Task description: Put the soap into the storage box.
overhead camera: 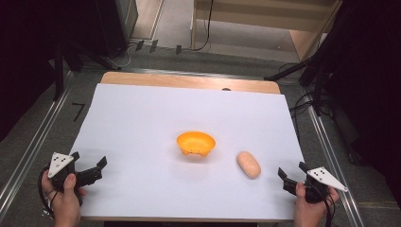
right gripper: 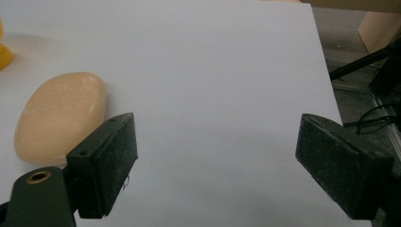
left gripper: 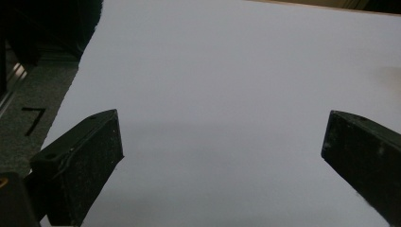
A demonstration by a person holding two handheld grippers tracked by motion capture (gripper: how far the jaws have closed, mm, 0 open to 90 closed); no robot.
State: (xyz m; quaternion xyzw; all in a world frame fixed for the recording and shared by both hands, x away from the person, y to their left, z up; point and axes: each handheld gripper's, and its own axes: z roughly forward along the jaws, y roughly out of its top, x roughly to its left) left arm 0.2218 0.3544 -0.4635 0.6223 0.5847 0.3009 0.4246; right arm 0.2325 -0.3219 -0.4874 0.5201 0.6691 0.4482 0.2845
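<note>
High view: my left gripper [overhead camera: 90, 163] sits at the lower left of the frame over the white sheet [overhead camera: 142, 118], jaws spread wide with nothing between them. My right gripper [overhead camera: 293, 171] sits at the lower right, near the sheet's edge, jaws likewise apart and holding nothing. The tan oval piece [overhead camera: 248, 164] lies on the sheet at lower centre-right, near the right gripper and not touching it. The orange bowl [overhead camera: 196, 144] stands at the centre of the frame, up and to the left of the oval piece and clear of it.

Right gripper view: the tan oval piece [right gripper: 59, 117] lies at mid-left, outside my left-hand jaw and just beyond it; bare white sheet [right gripper: 213, 94] shows in the gap between the jaws. A sliver of the orange bowl [right gripper: 4, 54] shows at the upper left edge. Nothing stands between the gripper and the oval piece.

Left gripper view: bare white sheet [left gripper: 227, 94] lies between and beyond the wide-set jaws. Grey floor with a black tape mark [left gripper: 34, 118] shows at mid-left.

Surroundings in the high view: the wooden table edge [overhead camera: 189, 81] beyond the sheet, metal rails [overhead camera: 28, 151] on both sides, black stands and cables at the upper right.
</note>
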